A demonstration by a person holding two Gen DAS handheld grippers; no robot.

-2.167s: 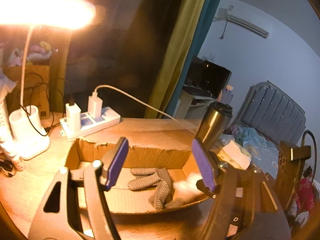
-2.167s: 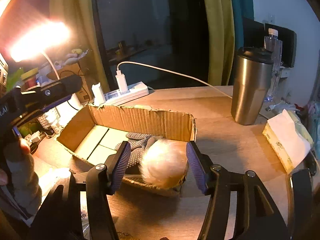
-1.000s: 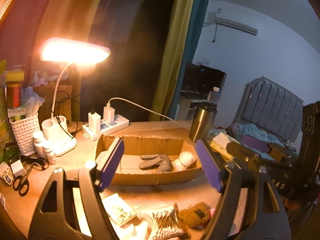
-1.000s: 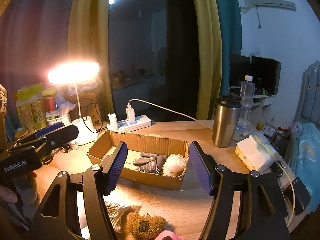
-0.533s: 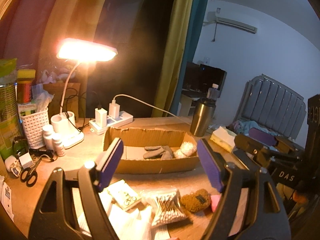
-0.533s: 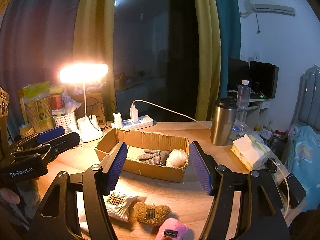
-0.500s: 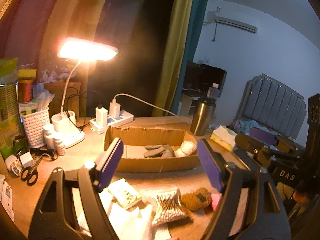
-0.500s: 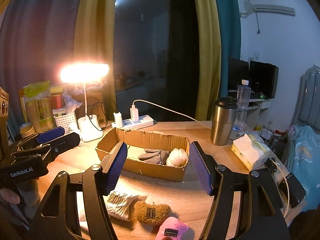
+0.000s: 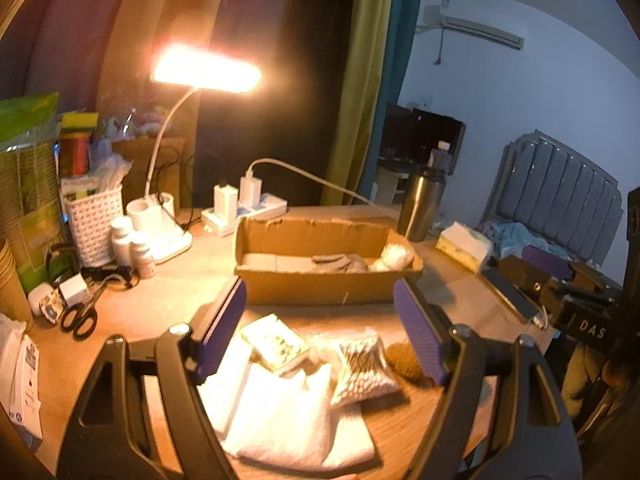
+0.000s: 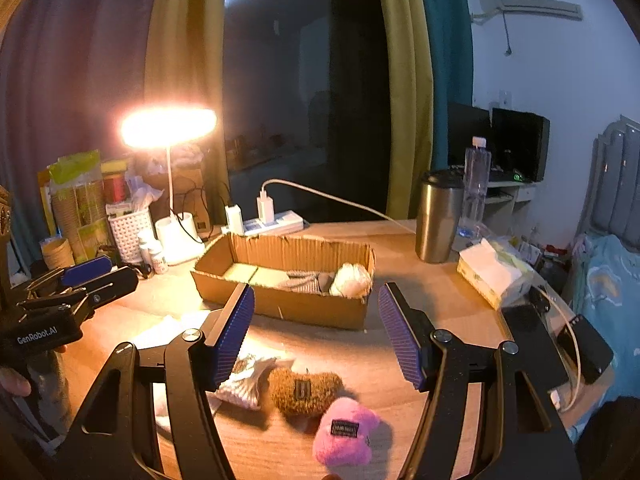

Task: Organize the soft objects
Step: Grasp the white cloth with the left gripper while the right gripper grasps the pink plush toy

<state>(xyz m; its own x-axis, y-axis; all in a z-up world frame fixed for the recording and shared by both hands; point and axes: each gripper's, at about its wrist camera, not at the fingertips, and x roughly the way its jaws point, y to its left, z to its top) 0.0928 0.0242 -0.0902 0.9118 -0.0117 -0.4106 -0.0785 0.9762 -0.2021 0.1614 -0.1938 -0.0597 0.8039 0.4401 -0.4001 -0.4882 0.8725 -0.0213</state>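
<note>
Brown plush (image 10: pixel 306 392) lies crosswise just below your right gripper (image 10: pixel 316 334), nearer than your left gripper (image 9: pixel 320 330). Both sets of jaws stand open and hold nothing.

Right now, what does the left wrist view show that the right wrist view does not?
Only the left wrist view shows the scissors and the folded white cloth under the open left tool. Only the right wrist view shows the pink plush and the water bottle. Both show the cardboard box holding the gloves, the brown plush, the lamp and the steel tumbler.
</note>
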